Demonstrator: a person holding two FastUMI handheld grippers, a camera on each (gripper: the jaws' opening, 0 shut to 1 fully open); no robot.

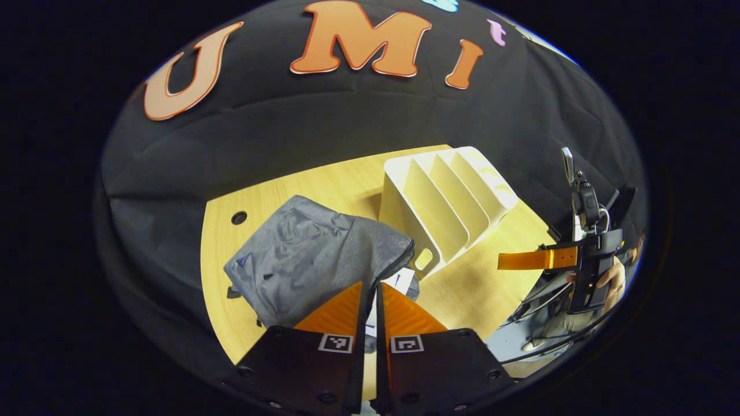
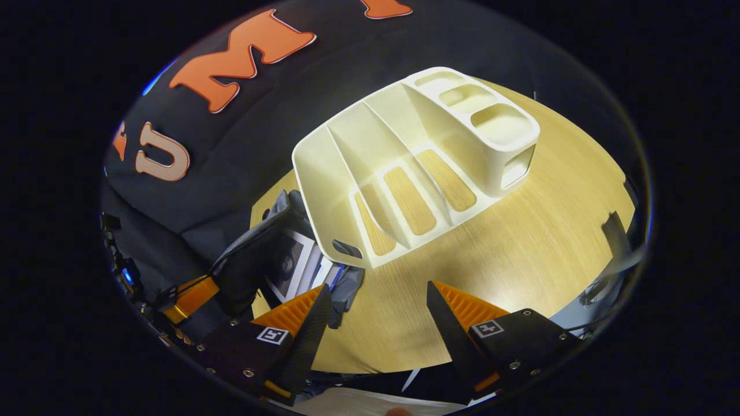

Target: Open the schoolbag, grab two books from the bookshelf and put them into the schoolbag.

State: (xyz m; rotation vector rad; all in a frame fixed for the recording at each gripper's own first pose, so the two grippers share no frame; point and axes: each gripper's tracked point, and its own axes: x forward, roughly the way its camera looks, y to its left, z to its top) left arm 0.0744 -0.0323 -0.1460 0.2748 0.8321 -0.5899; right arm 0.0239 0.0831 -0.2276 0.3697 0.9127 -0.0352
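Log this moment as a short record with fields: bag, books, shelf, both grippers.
schoolbag: grey schoolbag lying on the wooden table, mouth open
books: white books inside the bag's opening
bookshelf: cream bookshelf beside the bag, its slots bare
left gripper: left gripper at the bag's open edge, fingers nearly together; grip unclear
right gripper: right gripper open over the table, holding nothing

You have no readable words, brands or numbers here. Just behind each gripper's jaws sit small square black-and-white marker tags (image 1: 335, 342), coded patterns rather than text. The book cover (image 2: 287, 267) in the schoolbag (image 1: 300, 254) is too blurred to read.
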